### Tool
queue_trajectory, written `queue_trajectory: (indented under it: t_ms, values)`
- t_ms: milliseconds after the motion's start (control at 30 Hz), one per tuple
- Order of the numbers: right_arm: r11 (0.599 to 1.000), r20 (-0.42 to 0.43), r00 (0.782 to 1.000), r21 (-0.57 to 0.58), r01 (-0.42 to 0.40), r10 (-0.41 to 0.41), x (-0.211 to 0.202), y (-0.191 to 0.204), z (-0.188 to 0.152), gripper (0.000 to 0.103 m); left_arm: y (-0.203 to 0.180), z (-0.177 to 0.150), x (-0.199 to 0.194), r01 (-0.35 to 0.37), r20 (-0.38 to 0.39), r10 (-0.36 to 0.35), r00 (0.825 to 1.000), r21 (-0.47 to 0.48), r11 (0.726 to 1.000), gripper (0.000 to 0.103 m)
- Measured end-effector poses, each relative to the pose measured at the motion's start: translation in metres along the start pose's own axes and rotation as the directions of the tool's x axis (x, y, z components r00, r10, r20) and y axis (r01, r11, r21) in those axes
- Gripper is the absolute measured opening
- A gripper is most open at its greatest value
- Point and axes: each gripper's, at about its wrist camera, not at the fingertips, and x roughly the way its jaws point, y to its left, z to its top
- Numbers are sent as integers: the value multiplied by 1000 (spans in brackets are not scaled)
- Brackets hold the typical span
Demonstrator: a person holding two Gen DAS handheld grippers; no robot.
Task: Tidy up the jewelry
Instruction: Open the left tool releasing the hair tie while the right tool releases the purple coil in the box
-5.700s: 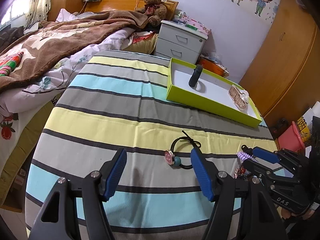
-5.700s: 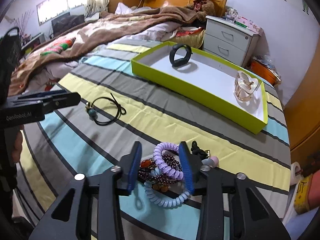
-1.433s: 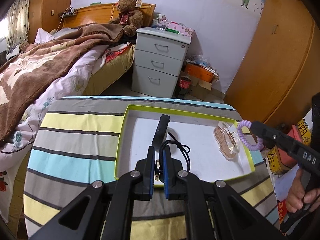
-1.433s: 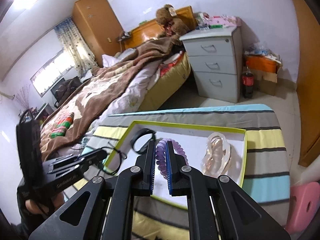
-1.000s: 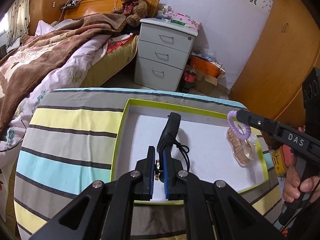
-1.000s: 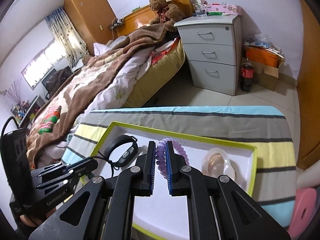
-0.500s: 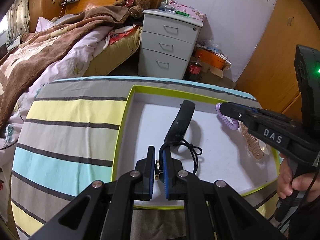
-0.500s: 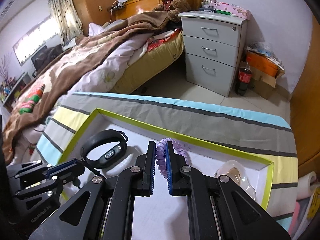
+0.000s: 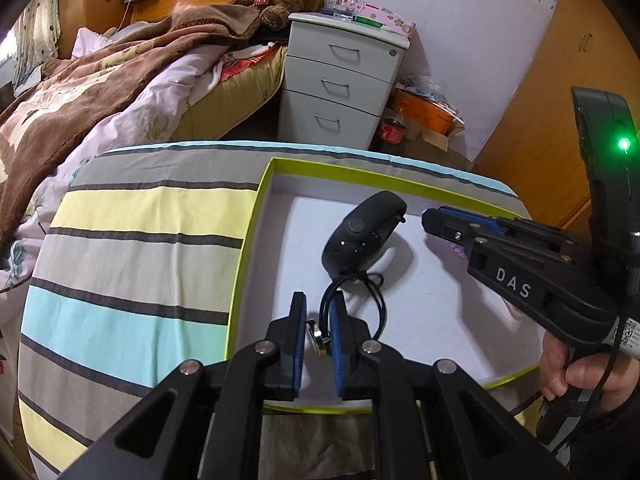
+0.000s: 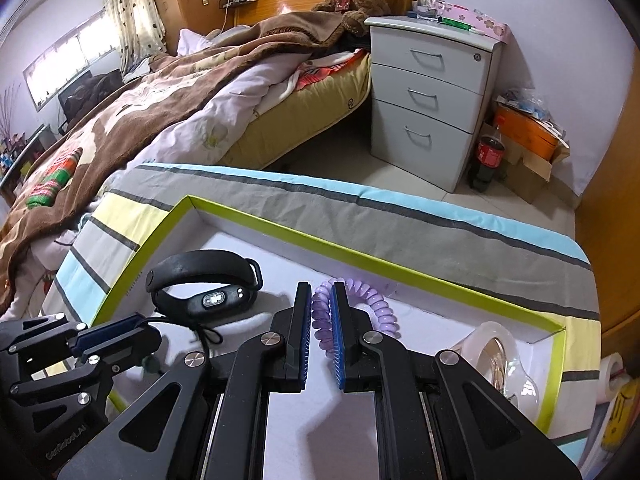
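A green-rimmed tray (image 9: 256, 220) (image 10: 280, 228) with a white floor lies on the striped table. My left gripper (image 9: 317, 312) hovers low over the tray's near left part. Its jaws are opening, and the charm of the black cord necklace (image 9: 316, 336) sits loosely between them. The cord loops toward a black fitness band (image 9: 360, 236) (image 10: 204, 284). My right gripper (image 10: 321, 292) (image 9: 430, 216) is shut on a purple spiral hair tie (image 10: 360, 300) just right of the band. A clear pinkish bracelet (image 10: 496, 356) lies at the tray's right end.
The striped tablecloth (image 9: 140, 248) spreads left of the tray. Beyond the table stand a bed with a brown blanket (image 10: 160, 92), a grey drawer unit (image 10: 428, 92), a cola bottle (image 10: 488, 156) and an orange box (image 10: 528, 128). A hand (image 9: 568, 368) holds the right gripper's handle.
Both grippers have come down into the tray. The right one carried the purple tie leftward to beside the black band. The left jaws have parted slightly around the cord's charm.
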Motion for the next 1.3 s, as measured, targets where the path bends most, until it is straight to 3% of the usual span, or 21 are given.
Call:
queue_trajectory:
  t_ms: [467,567,700,800,1300]
  values:
    - [999,-10,1000,30,-15,15,2,-1,0,13,-1,1,-4,0,8,0,1000,-6,1000,40]
    - [999,-2,1000,38,-15,15,0,-2,1,19,0,1,-5,-1,11,1,1000,-6,1000,47]
    - [999,4,1000,40,-18,18,-4,-4,0,38,1,1,-8,-1,16,1,1000,-8,1000,50]
    - [998,10,1000,51,-22,21,-6,-5,-1,38,0,1,-12,-3,27,4,1000,-8,1000,56]
    - [997,80,996,65,-41,36,-58,2,-19,38,-4,-12,-47,5,64,-5,998,-3,1000,67]
